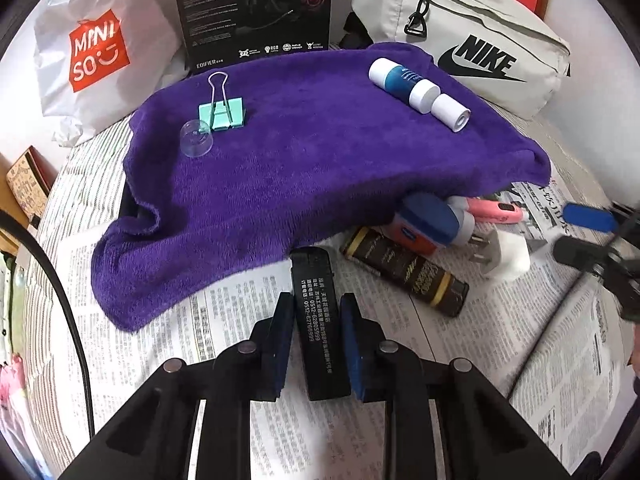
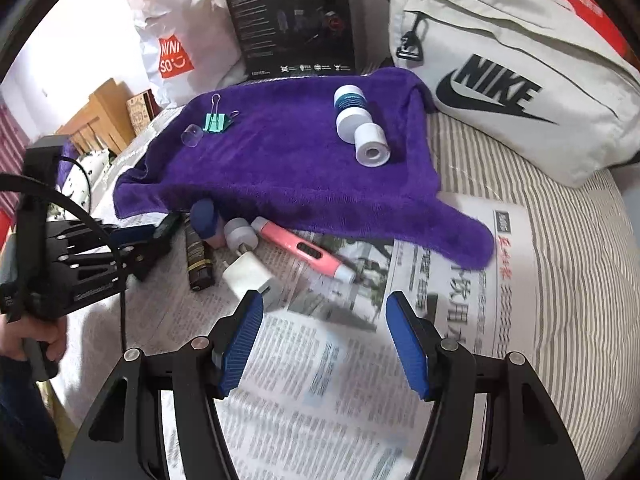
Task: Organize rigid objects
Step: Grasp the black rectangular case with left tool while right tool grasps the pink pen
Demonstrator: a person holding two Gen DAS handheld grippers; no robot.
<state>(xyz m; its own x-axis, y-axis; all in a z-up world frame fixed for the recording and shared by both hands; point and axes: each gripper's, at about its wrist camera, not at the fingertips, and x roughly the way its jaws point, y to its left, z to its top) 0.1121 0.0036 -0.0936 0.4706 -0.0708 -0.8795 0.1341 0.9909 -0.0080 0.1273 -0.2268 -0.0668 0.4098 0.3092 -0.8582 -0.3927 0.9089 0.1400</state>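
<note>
Two grippers over a newspaper-covered (image 1: 224, 316) striped bed. Purple towel (image 1: 312, 160) lies ahead of both, carrying a mint binder clip (image 1: 222, 110), clear cap (image 1: 196, 138), blue-and-white bottle (image 1: 402, 80) and white tape roll (image 1: 450, 112). White Nike bag (image 1: 480, 48) far ahead right, Miniso bag (image 1: 100, 52) far ahead left, black Edifier box (image 1: 256, 12) between them. Left gripper (image 1: 316, 344) is clamped on a black lighter (image 1: 314, 320): pads press both long sides, long axis runs straight along the fingers, far end pointing at the towel edge. Right of it: dark tube (image 1: 404, 270), white charger plug (image 1: 502, 254), pink pen-like item (image 1: 496, 210). Right gripper (image 2: 326, 340) jaws apart, nothing between, charger just ahead left.
</note>
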